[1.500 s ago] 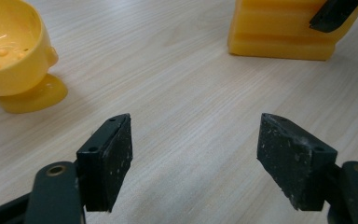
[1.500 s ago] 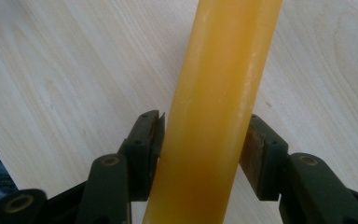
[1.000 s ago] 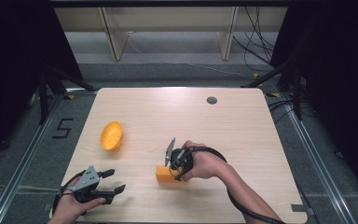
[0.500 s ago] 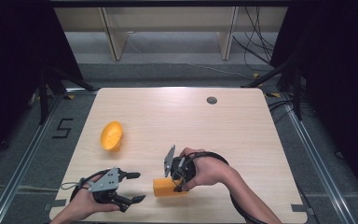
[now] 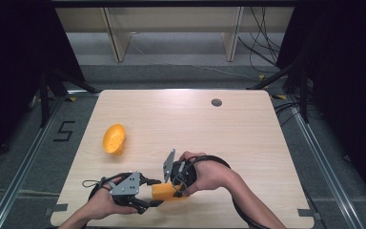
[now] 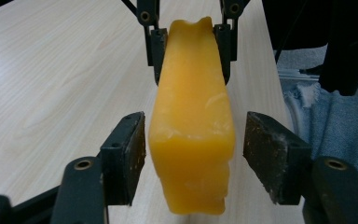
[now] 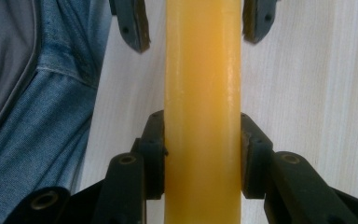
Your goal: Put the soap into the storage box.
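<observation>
Left gripper view, waxy orange-yellow block [image 6: 192, 126], smooth sides, ragged lower end

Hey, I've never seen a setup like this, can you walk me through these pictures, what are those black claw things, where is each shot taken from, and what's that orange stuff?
A person sits at a wooden table and holds a hand-operated gripper in each hand, a tool with two black jaws. The wide shot comes from a camera fixed above the table. The two close-ups come from small cameras riding on the grippers, looking out along their jaws.

The right gripper is clamped on one end of an orange block; in its own view the pads press both sides. The left gripper has just been closing around the other end, but gaps show between its pads and the block, so it is not gripping yet.

Farther left on the table lies a separate rounded orange piece, untouched.
</observation>
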